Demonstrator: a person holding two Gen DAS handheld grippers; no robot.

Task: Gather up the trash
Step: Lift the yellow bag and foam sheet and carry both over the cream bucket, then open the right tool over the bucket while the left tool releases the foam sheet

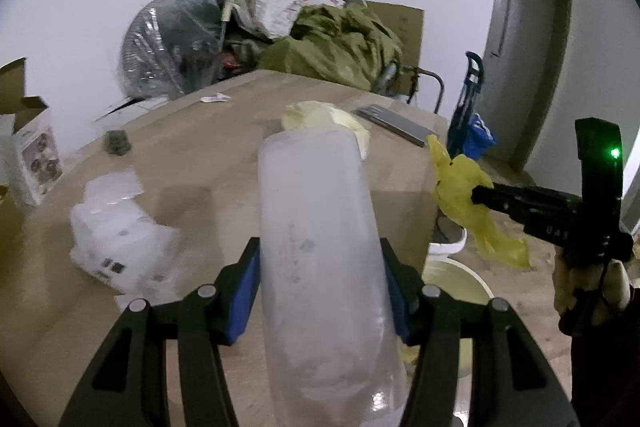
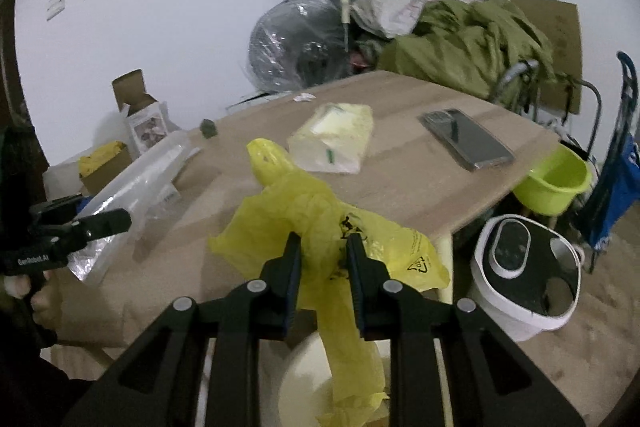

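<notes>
A clear plastic package (image 1: 320, 267) is clamped between the half-spread jaws of the left gripper (image 1: 320, 291) above the table (image 1: 200, 155). A yellow bag (image 2: 320, 227) is pinched in the nearly closed right gripper (image 2: 323, 247) over the table's edge. A green tub (image 2: 552, 179), apparently empty, stands beside the table.

Yellow bag (image 2: 320, 223), black printed symbols; lime-green basin (image 2: 554, 179); clear plastic bottle (image 1: 320, 247); tan wood-grain table (image 2: 400, 187).

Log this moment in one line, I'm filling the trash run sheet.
left gripper: shut on clear plastic bottle | right gripper: shut on yellow bag | table: phone, tissue pack left
</notes>
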